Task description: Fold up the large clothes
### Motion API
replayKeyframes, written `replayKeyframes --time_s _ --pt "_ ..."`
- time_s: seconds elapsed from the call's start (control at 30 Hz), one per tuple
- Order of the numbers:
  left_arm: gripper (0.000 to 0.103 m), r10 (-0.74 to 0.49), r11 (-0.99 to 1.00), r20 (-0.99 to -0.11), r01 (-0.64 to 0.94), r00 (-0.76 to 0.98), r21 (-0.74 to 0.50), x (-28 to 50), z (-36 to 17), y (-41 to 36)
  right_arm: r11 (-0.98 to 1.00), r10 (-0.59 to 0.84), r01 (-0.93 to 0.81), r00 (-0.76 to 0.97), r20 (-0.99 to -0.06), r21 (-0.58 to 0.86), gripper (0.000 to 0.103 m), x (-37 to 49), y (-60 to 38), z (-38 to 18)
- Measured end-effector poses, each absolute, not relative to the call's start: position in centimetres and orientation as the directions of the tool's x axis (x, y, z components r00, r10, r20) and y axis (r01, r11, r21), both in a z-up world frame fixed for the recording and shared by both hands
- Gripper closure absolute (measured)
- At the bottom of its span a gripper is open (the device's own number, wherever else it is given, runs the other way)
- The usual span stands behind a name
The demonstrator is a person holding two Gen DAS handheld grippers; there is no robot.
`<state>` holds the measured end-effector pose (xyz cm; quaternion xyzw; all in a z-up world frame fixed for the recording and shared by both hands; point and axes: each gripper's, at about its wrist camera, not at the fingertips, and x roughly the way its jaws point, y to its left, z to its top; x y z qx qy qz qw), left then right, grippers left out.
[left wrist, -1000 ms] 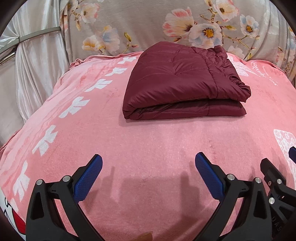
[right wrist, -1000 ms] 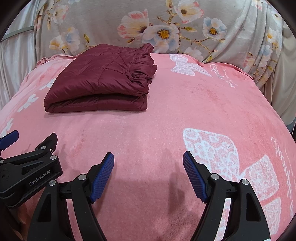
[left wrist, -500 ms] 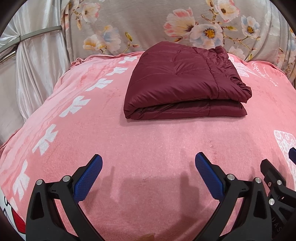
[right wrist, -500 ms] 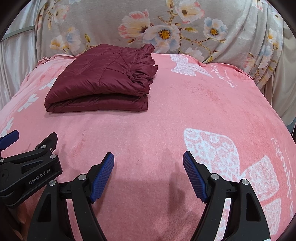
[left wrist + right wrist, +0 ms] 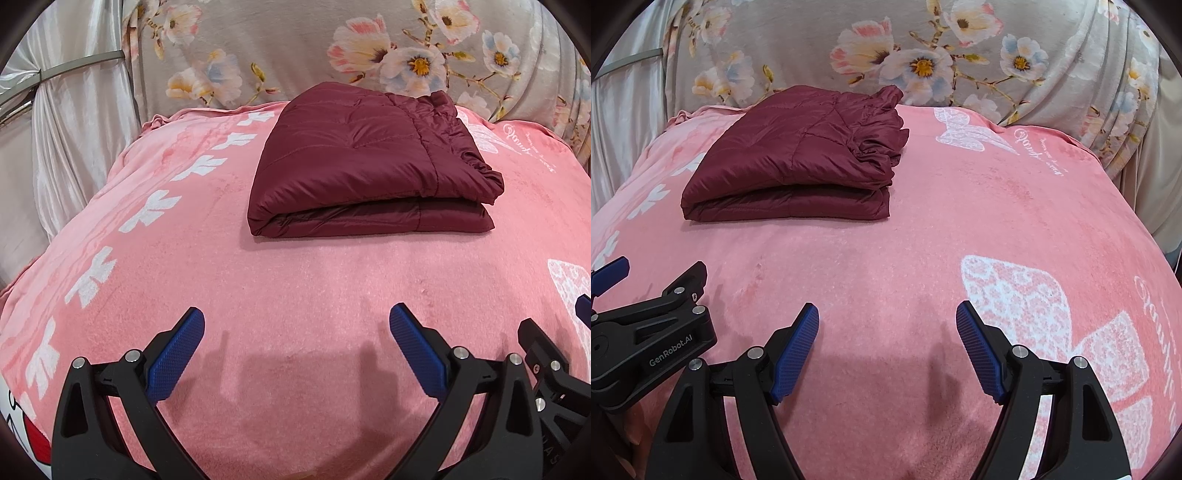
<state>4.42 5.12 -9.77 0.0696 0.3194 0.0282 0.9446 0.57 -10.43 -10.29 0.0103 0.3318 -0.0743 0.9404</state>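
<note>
A dark red quilted jacket (image 5: 365,166) lies folded into a neat rectangle on the far part of the pink blanket (image 5: 295,295); the right wrist view has the jacket (image 5: 798,158) at upper left. My left gripper (image 5: 297,332) hangs open over bare blanket, well short of the jacket. Over the blanket (image 5: 923,240) my right gripper (image 5: 886,328) is open too, with nothing between its blue pads. The left gripper's body (image 5: 646,332) shows at the left edge of the right wrist view.
A floral grey cloth (image 5: 295,48) rises behind the bed. A pale satin curtain (image 5: 74,122) with a tie hangs at the left. The blanket carries white butterfly prints (image 5: 1015,302) on its right side.
Both grippers stay open and nearly still. The view has crept very slightly, and the jacket has not moved.
</note>
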Motion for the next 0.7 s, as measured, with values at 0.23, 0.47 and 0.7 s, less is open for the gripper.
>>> replayKeyframes --time_s 0.23,0.47,0.7 --pt "0.005 0.092 0.99 -0.603 -0.005 0.793 0.144 4.4 -9.8 5.12 0.989 -0.131 0.145 0.768 -0.627 -0.03 0.028 0.61 -10.44 -10.29" --pt "0.005 0.09 0.989 -0.598 -0.003 0.796 0.145 4.27 -9.99 5.33 0.989 -0.131 0.143 0.768 -0.627 -0.032 0.028 0.6 -10.35 -10.3" --pt "0.006 0.097 0.989 -0.597 -0.009 0.796 0.149 4.39 -9.95 5.55 0.989 -0.13 0.143 0.768 -0.628 -0.031 0.028 0.62 -10.46 -10.31"
